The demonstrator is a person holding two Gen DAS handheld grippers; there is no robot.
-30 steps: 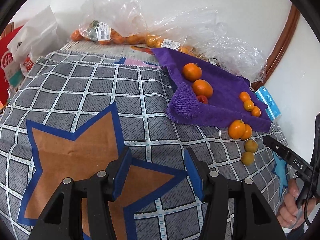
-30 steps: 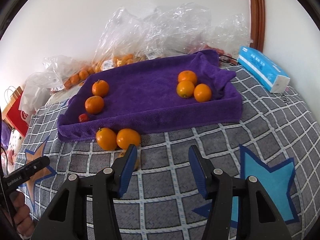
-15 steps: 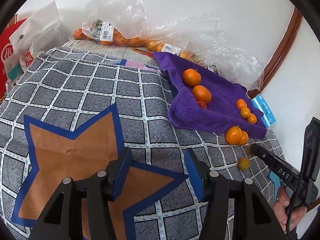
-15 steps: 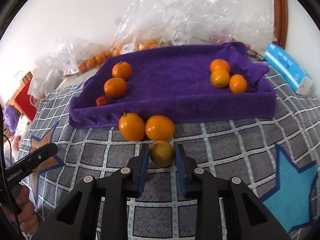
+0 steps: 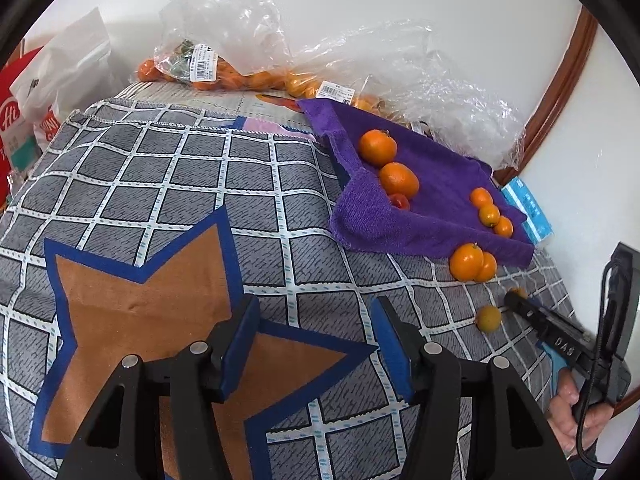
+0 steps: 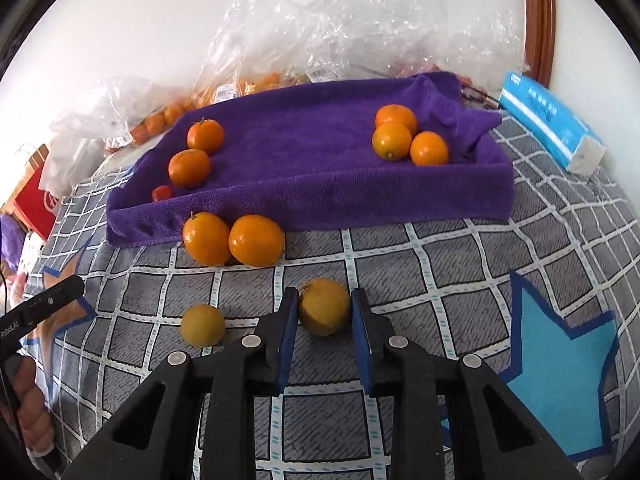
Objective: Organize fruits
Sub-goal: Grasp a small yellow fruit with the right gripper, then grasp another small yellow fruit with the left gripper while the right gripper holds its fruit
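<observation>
Right claw closed since a second ago, now gripping yellow fruit on checked cloth, in front of two oranges beside purple tray. Second yellow fruit lies left. Left claw open, empty.

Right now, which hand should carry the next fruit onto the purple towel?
Right. Its tongs are shut on the yellowish round fruit just before the purple towel. The left tongs are open over the star-patterned cloth, holding nothing.
</observation>
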